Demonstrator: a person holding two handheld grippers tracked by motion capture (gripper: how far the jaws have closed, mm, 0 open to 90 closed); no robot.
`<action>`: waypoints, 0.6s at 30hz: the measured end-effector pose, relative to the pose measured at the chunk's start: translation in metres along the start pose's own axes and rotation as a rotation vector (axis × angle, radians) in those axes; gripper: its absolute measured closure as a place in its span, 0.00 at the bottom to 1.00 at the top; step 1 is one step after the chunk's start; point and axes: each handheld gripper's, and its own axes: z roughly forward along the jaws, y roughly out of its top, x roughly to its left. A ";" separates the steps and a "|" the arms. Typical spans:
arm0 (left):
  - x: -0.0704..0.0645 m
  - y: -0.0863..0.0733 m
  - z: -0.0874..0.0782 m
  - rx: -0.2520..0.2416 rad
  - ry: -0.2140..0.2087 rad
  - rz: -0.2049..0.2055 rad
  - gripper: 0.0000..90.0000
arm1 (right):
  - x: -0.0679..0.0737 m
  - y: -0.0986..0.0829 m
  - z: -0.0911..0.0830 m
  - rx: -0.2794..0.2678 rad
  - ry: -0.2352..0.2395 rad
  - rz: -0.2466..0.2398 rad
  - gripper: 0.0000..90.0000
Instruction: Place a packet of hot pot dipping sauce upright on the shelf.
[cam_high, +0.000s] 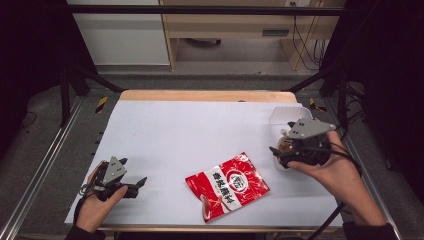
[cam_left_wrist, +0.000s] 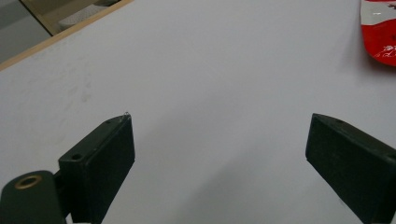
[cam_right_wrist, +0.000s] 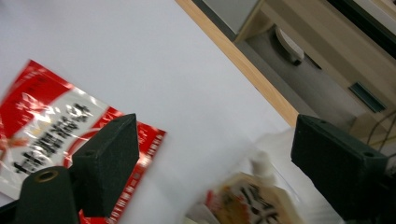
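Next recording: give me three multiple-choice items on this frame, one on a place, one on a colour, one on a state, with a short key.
1. Where does the snack packet lie?
A. near the table's front edge, between the hand-held grippers
B. at the far left corner
C. inside the clear container

2. Its main colours?
A. blue and yellow
B. red and white
C. green and black

3. The left hand-held gripper is:
A. shut on the packet
B. open over bare sheet
C. shut, empty

Key: A, high view shows it there; B, red with white label; B, jaws stand wide apart, nothing between.
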 end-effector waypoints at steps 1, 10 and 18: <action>0.000 0.000 0.000 -0.001 0.000 0.000 0.09 | 0.008 0.002 0.001 -0.008 0.007 -0.006 0.18; 0.002 0.000 -0.002 -0.006 0.001 -0.007 0.09 | 0.072 -0.004 0.028 -0.007 0.055 -0.013 0.20; 0.002 0.000 -0.001 -0.005 -0.003 -0.009 0.09 | 0.097 -0.032 0.064 0.044 0.061 0.109 0.18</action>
